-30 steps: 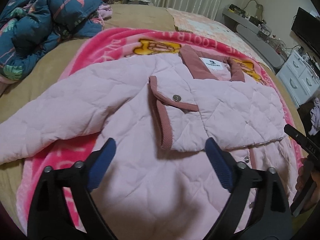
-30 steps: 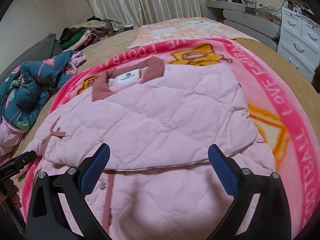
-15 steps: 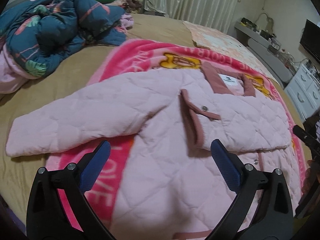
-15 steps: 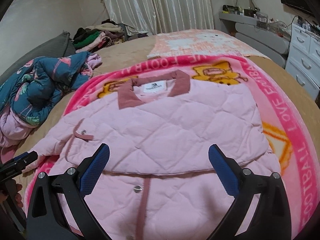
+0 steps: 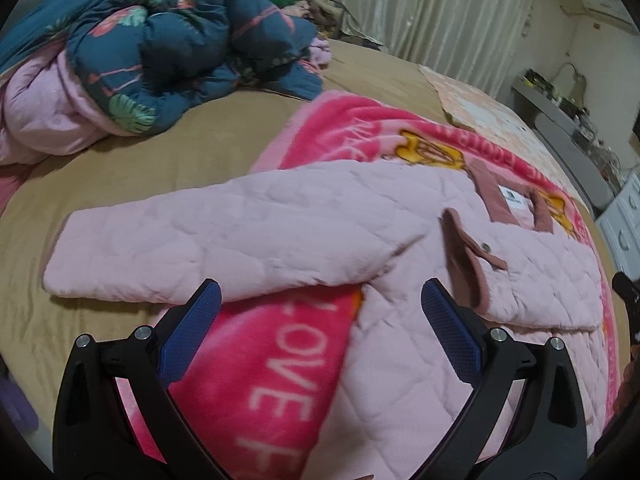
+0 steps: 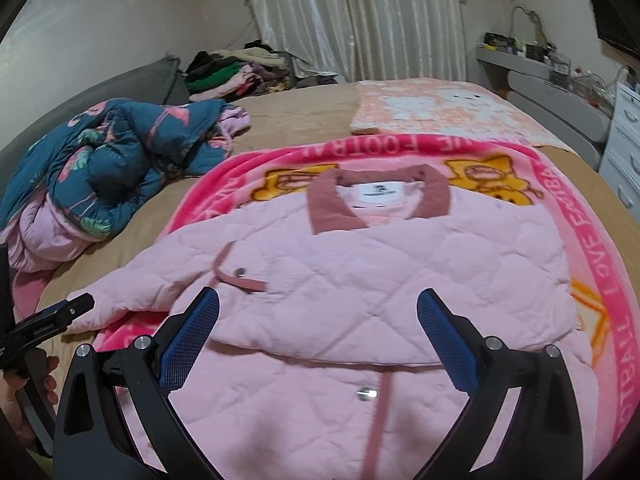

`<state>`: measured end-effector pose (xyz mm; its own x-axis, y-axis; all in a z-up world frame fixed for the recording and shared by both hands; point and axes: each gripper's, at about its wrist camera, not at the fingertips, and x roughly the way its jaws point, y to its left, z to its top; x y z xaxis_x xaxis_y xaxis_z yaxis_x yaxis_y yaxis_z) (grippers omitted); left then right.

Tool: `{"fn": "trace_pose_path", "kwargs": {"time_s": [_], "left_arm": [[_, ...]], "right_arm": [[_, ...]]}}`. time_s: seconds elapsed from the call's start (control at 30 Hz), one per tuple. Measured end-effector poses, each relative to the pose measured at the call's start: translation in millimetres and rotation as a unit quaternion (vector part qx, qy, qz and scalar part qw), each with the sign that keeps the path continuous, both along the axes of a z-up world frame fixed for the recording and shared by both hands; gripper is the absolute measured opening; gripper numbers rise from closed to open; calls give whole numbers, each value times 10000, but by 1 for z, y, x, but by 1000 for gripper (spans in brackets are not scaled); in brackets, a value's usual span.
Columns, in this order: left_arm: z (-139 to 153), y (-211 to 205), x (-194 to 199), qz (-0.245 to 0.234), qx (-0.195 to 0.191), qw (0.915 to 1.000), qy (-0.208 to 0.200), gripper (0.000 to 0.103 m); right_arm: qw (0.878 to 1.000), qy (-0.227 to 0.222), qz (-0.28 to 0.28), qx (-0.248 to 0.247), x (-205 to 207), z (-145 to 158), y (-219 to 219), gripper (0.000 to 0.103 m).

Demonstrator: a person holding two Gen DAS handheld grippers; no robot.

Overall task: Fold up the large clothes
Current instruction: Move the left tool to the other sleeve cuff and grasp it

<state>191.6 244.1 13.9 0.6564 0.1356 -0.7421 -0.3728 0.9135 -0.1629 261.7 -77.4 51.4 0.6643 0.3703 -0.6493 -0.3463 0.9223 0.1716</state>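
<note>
- we see the pale pink quilted jacket with a dusty rose collar (image 6: 360, 280) lying front up on a bright pink fleece blanket with white lettering and orange cartoon figures (image 5: 280, 360), which is spread over the tan bed (image 5: 180, 160).
- the jacket's right sleeve is folded across its chest, ending in a rose-trimmed cuff with a metal snap (image 6: 240, 274); the other sleeve (image 5: 200, 248) stretches out flat to the side, its end lying past the blanket's edge on the bare bed.
- our left claw (image 5: 320, 320) hovers spread wide above the spot where the outstretched sleeve meets the body, its blue pads (image 5: 188, 332) holding nothing.
- our right claw (image 6: 318, 332) is also spread wide, with nothing between its blue pads (image 6: 448, 344); it hangs over the folded sleeve's lower edge and the rose placket with its snap (image 6: 366, 394).
- in the right wrist view, the left tool's black tip and the hand holding it sit at the left edge, just beside the outstretched sleeve.
- a crumpled dark blue floral quilt with pink lining (image 5: 140, 52) is heaped on the bed, well apart from the jacket.
- a pile of assorted clothes (image 6: 236, 68) lies near the pale curtains (image 6: 360, 12), and white drawers (image 6: 624, 148) stand beside the bed.
</note>
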Motion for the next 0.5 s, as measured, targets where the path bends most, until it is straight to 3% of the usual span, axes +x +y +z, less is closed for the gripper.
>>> {"fn": "trace_pose_path", "kwargs": {"time_s": [0.5], "left_arm": [[-16,58,-15,713,-315,9969,-80,94]], "right_arm": [[9966,30,782,-239,-7,-11,94,99]]}}
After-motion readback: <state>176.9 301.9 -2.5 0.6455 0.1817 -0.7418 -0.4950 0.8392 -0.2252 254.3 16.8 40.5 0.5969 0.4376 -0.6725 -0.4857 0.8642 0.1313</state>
